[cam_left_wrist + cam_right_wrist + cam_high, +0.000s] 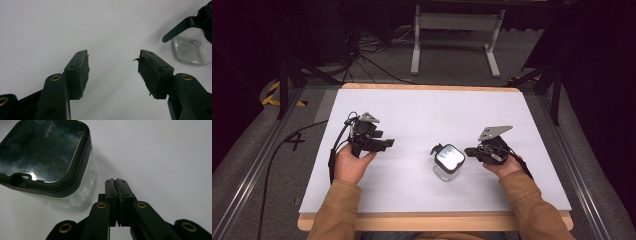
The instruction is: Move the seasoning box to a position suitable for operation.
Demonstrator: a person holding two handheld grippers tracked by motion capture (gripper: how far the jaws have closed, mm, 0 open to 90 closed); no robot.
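White table top (422,107), wood edge showing at far and near sides. Person's forearms in tan sleeves come in from the bottom.

Clear square jar (448,163) with a black-rimmed lid sits right of centre on the table, nearer the near edge than the far one. Lid is on; a black flip tab (437,149) sticks out on its left side. In the right gripper view the jar (50,167) sits upper left, lid surface glossy, glass wall below it, close beside the jaws but not touching them.

Right gripper (473,151): held just right of the jar, tips pointing at it, small gap between. Jaws clenched pad to pad with nothing between them in the right gripper view (116,185).

Left gripper (388,144): well left of the jar, tips pointing right toward it. Jaws released, wide gap, bare table between the pads in the left gripper view (113,70). Pad rubber looks frayed at the edges. Jar's glass corner (190,51) and its tab show at that view's right edge, well ahead of the jaws.

Open room: far half of the table is bare, left third bare apart from the left hand (353,165), open strip between left gripper and jar. Right hand (504,165) sits well inside the right edge. Trailing cable (277,150) runs off the left side to the floor.
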